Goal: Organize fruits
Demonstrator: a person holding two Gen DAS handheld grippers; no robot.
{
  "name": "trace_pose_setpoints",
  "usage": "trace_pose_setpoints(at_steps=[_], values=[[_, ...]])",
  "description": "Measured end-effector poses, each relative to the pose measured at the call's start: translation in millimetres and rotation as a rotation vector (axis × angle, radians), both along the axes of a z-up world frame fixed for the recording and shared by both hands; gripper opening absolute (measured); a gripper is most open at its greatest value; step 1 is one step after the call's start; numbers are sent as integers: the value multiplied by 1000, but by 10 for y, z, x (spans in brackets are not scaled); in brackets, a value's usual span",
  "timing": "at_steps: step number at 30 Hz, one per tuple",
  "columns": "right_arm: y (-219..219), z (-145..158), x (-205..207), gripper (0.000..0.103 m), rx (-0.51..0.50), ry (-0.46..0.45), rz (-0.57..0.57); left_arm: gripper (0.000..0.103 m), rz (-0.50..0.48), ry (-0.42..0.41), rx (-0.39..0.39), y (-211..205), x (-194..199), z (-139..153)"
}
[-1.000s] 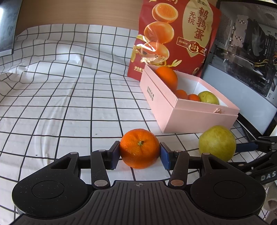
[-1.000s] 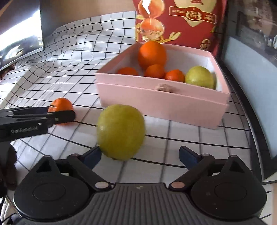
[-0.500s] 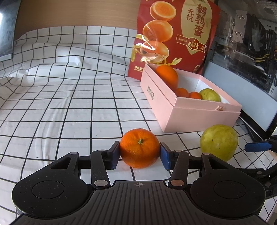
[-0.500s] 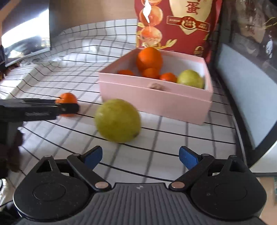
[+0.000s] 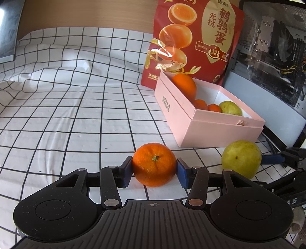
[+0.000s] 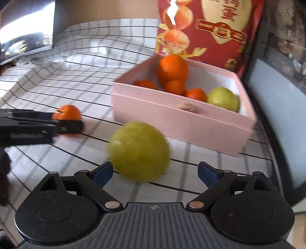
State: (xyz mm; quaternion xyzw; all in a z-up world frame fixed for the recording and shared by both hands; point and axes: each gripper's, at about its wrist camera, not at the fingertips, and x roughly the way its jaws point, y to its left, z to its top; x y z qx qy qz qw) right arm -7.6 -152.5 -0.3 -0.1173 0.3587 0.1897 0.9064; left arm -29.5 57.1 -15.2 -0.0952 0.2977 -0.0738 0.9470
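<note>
A white black-gridded cloth [image 5: 76,107] covers the surface, a wooden wall [image 5: 86,13] behind, daylight glare at left.

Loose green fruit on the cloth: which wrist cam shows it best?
Left wrist view: the green fruit is sharp and nearly whole, off to the right beside the pink box. The right wrist view has it larger and centred between the open right gripper fingers, but motion-blurred.

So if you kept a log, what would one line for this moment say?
left gripper: shut on mandarin | right gripper: open, at green fruit | pink box: holds five fruits
</note>
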Motion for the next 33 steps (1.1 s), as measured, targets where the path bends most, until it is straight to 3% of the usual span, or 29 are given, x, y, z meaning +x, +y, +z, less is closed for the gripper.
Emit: trace_pose_setpoints(at_steps=[5, 8, 11, 19, 24, 27, 31, 33], values=[[-293, -12, -48, 96, 33, 38, -30, 53, -46, 28, -25, -80, -119, 45], [-375, -9, -150, 96, 4, -3, -55, 53, -78, 32, 24, -214, -242, 72], [-424, 34, -220, 96, 40, -6, -17, 53, -69, 17, 85, -327, -301, 70], [-126, 29, -150, 96, 68, -18, 51, 53, -15, 3, 106, -247, -366, 89], [51, -28, -60, 95, 30, -28, 49, 53, -14, 0, 92, -202, -396, 86], [90, -31, 9, 89, 33, -22, 33, 53, -20, 6, 83, -195, -399, 71], [89, -7, 70, 65, 62, 0, 24, 53, -22, 4, 74, -192, -406, 80], [74, 9, 87, 65, 70, 15, 21, 52, -23, 2, 71, -196, -406, 88]])
